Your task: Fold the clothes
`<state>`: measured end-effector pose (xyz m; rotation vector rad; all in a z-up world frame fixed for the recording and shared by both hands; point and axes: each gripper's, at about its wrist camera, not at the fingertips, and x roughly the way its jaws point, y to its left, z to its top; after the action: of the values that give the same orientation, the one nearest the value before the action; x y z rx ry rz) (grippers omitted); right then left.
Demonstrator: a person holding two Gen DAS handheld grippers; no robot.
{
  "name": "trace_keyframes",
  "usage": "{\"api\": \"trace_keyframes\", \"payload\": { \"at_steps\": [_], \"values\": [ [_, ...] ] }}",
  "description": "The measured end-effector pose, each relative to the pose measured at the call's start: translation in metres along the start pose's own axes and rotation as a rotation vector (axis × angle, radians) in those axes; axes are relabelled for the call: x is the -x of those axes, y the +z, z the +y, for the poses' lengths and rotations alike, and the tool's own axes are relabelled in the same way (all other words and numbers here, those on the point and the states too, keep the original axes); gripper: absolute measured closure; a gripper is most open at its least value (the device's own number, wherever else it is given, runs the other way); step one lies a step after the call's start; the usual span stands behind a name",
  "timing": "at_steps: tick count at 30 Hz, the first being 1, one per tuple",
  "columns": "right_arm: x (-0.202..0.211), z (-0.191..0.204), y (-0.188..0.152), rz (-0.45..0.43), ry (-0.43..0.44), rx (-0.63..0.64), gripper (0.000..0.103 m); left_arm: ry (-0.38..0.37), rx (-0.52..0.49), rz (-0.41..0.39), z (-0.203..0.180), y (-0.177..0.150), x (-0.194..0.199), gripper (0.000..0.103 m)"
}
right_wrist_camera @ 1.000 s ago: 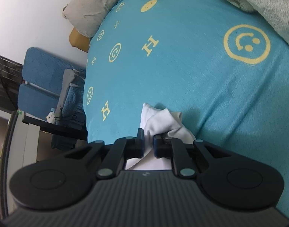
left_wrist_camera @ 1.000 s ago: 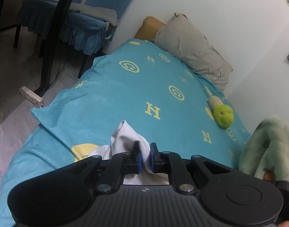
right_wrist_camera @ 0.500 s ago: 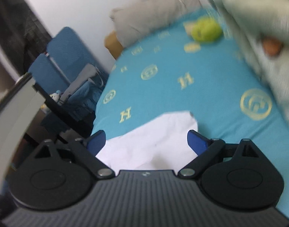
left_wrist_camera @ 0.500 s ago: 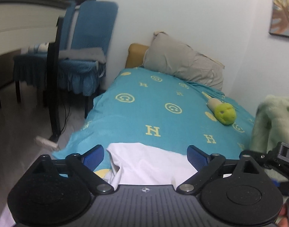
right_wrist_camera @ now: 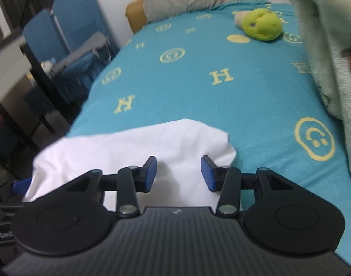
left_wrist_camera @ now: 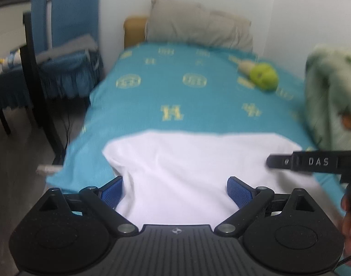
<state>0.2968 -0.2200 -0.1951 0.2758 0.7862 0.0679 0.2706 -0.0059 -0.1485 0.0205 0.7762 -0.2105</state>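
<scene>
A white garment lies spread across the near end of the bed, on a teal sheet with yellow print. My left gripper is open above its near edge, holding nothing. My right gripper is open above the garment too, its jaws narrower apart, holding nothing. Part of the right gripper shows at the right of the left wrist view. A blue pad of the left gripper shows at the left edge of the right wrist view.
A green plush toy lies on the far right of the bed. A pale green blanket is heaped along the right side. A grey pillow is at the head. Blue chairs and a dark table leg stand left.
Both grippers were shut on bunched white cloth one second ago; both opened and let it go. The garment now lies spread out flat. The right gripper's jaws have since narrowed somewhat.
</scene>
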Motion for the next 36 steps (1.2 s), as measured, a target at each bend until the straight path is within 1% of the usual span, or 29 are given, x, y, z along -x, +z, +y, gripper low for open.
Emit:
{"api": "trace_keyframes", "payload": {
  "at_steps": [3, 8, 11, 14, 18, 20, 23, 27, 28, 29, 33, 36],
  "values": [
    [-0.009, 0.002, -0.004, 0.012, -0.004, 0.029, 0.057, -0.003, 0.012, 0.042, 0.005, -0.003, -0.014, 0.007],
    [-0.008, 0.005, -0.004, 0.011, -0.018, 0.031, 0.057, 0.004, 0.008, 0.032, 0.004, -0.003, -0.013, 0.007],
    [0.001, 0.009, -0.004, 0.008, -0.016, 0.026, 0.057, 0.003, -0.008, 0.005, -0.003, -0.003, 0.003, 0.008],
    [0.015, 0.012, -0.004, 0.005, 0.014, 0.013, 0.057, 0.002, -0.024, -0.025, -0.011, -0.005, 0.02, 0.01],
    [0.046, 0.016, -0.014, -0.014, 0.025, -0.013, 0.057, 0.0, -0.045, -0.064, -0.022, -0.006, 0.042, 0.01],
    [0.062, 0.018, -0.021, -0.026, 0.026, -0.015, 0.057, 0.006, -0.046, -0.043, -0.025, -0.014, 0.048, 0.01],
    [0.077, 0.014, -0.031, -0.004, 0.014, -0.02, 0.057, 0.016, -0.045, -0.006, -0.031, -0.026, 0.056, 0.01],
    [0.069, 0.012, -0.042, 0.061, -0.002, -0.009, 0.058, 0.038, -0.101, 0.034, -0.041, -0.038, 0.048, 0.01],
    [0.064, 0.012, -0.044, 0.074, -0.005, -0.003, 0.058, 0.043, -0.102, 0.042, -0.042, -0.04, 0.047, 0.01],
    [0.06, 0.011, -0.046, 0.086, -0.004, -0.006, 0.058, 0.044, -0.092, 0.04, -0.041, -0.042, 0.049, 0.01],
    [0.055, 0.012, -0.051, 0.096, -0.008, -0.006, 0.058, -0.005, 0.01, 0.042, -0.032, -0.045, 0.072, 0.01],
    [0.056, 0.012, -0.052, 0.093, -0.009, -0.004, 0.058, -0.083, 0.111, 0.079, -0.026, -0.052, 0.088, 0.008]
  ]
}}
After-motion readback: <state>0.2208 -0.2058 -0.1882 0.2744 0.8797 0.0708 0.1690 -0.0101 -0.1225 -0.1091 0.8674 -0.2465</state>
